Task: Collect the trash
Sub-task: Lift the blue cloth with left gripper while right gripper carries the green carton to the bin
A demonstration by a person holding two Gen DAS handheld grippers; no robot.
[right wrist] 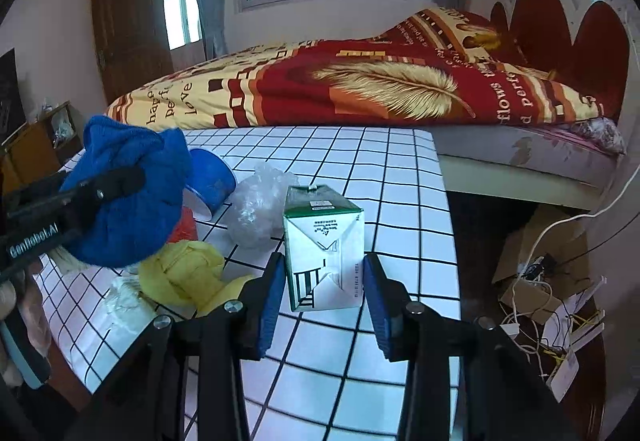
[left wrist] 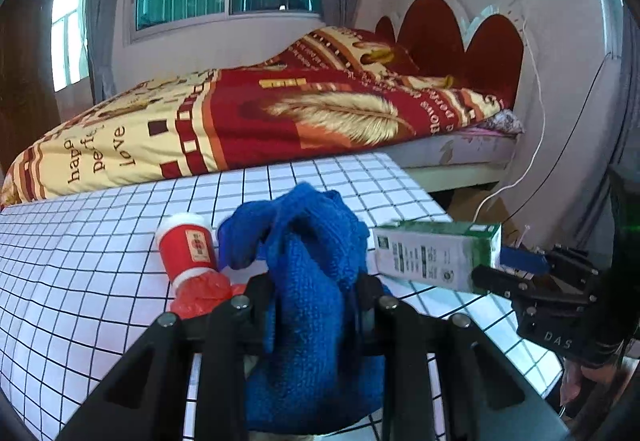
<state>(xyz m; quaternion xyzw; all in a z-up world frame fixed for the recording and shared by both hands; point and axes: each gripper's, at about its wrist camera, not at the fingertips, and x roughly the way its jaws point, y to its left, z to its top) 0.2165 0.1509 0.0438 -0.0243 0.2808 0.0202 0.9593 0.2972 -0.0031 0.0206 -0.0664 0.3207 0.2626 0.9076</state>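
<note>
My left gripper (left wrist: 314,301) is shut on a blue knitted cloth (left wrist: 312,265), held above the checkered table (left wrist: 100,241); it also shows in the right wrist view (right wrist: 128,197). My right gripper (right wrist: 324,281) is shut on a green-and-white carton (right wrist: 324,245), held above the table's right part; the carton also shows in the left wrist view (left wrist: 436,253). A red paper cup (left wrist: 188,247) lies on the table by a red plastic wrapper (left wrist: 200,293). A blue cup (right wrist: 210,181), clear crumpled plastic (right wrist: 258,205) and a yellow wrapper (right wrist: 188,273) lie on the table.
A bed (left wrist: 240,117) with a red and yellow blanket stands right behind the table. The floor to the right holds cardboard and tangled cables (right wrist: 536,281). A wooden door (right wrist: 124,33) is at the far left. A small shelf (right wrist: 44,137) stands left of the table.
</note>
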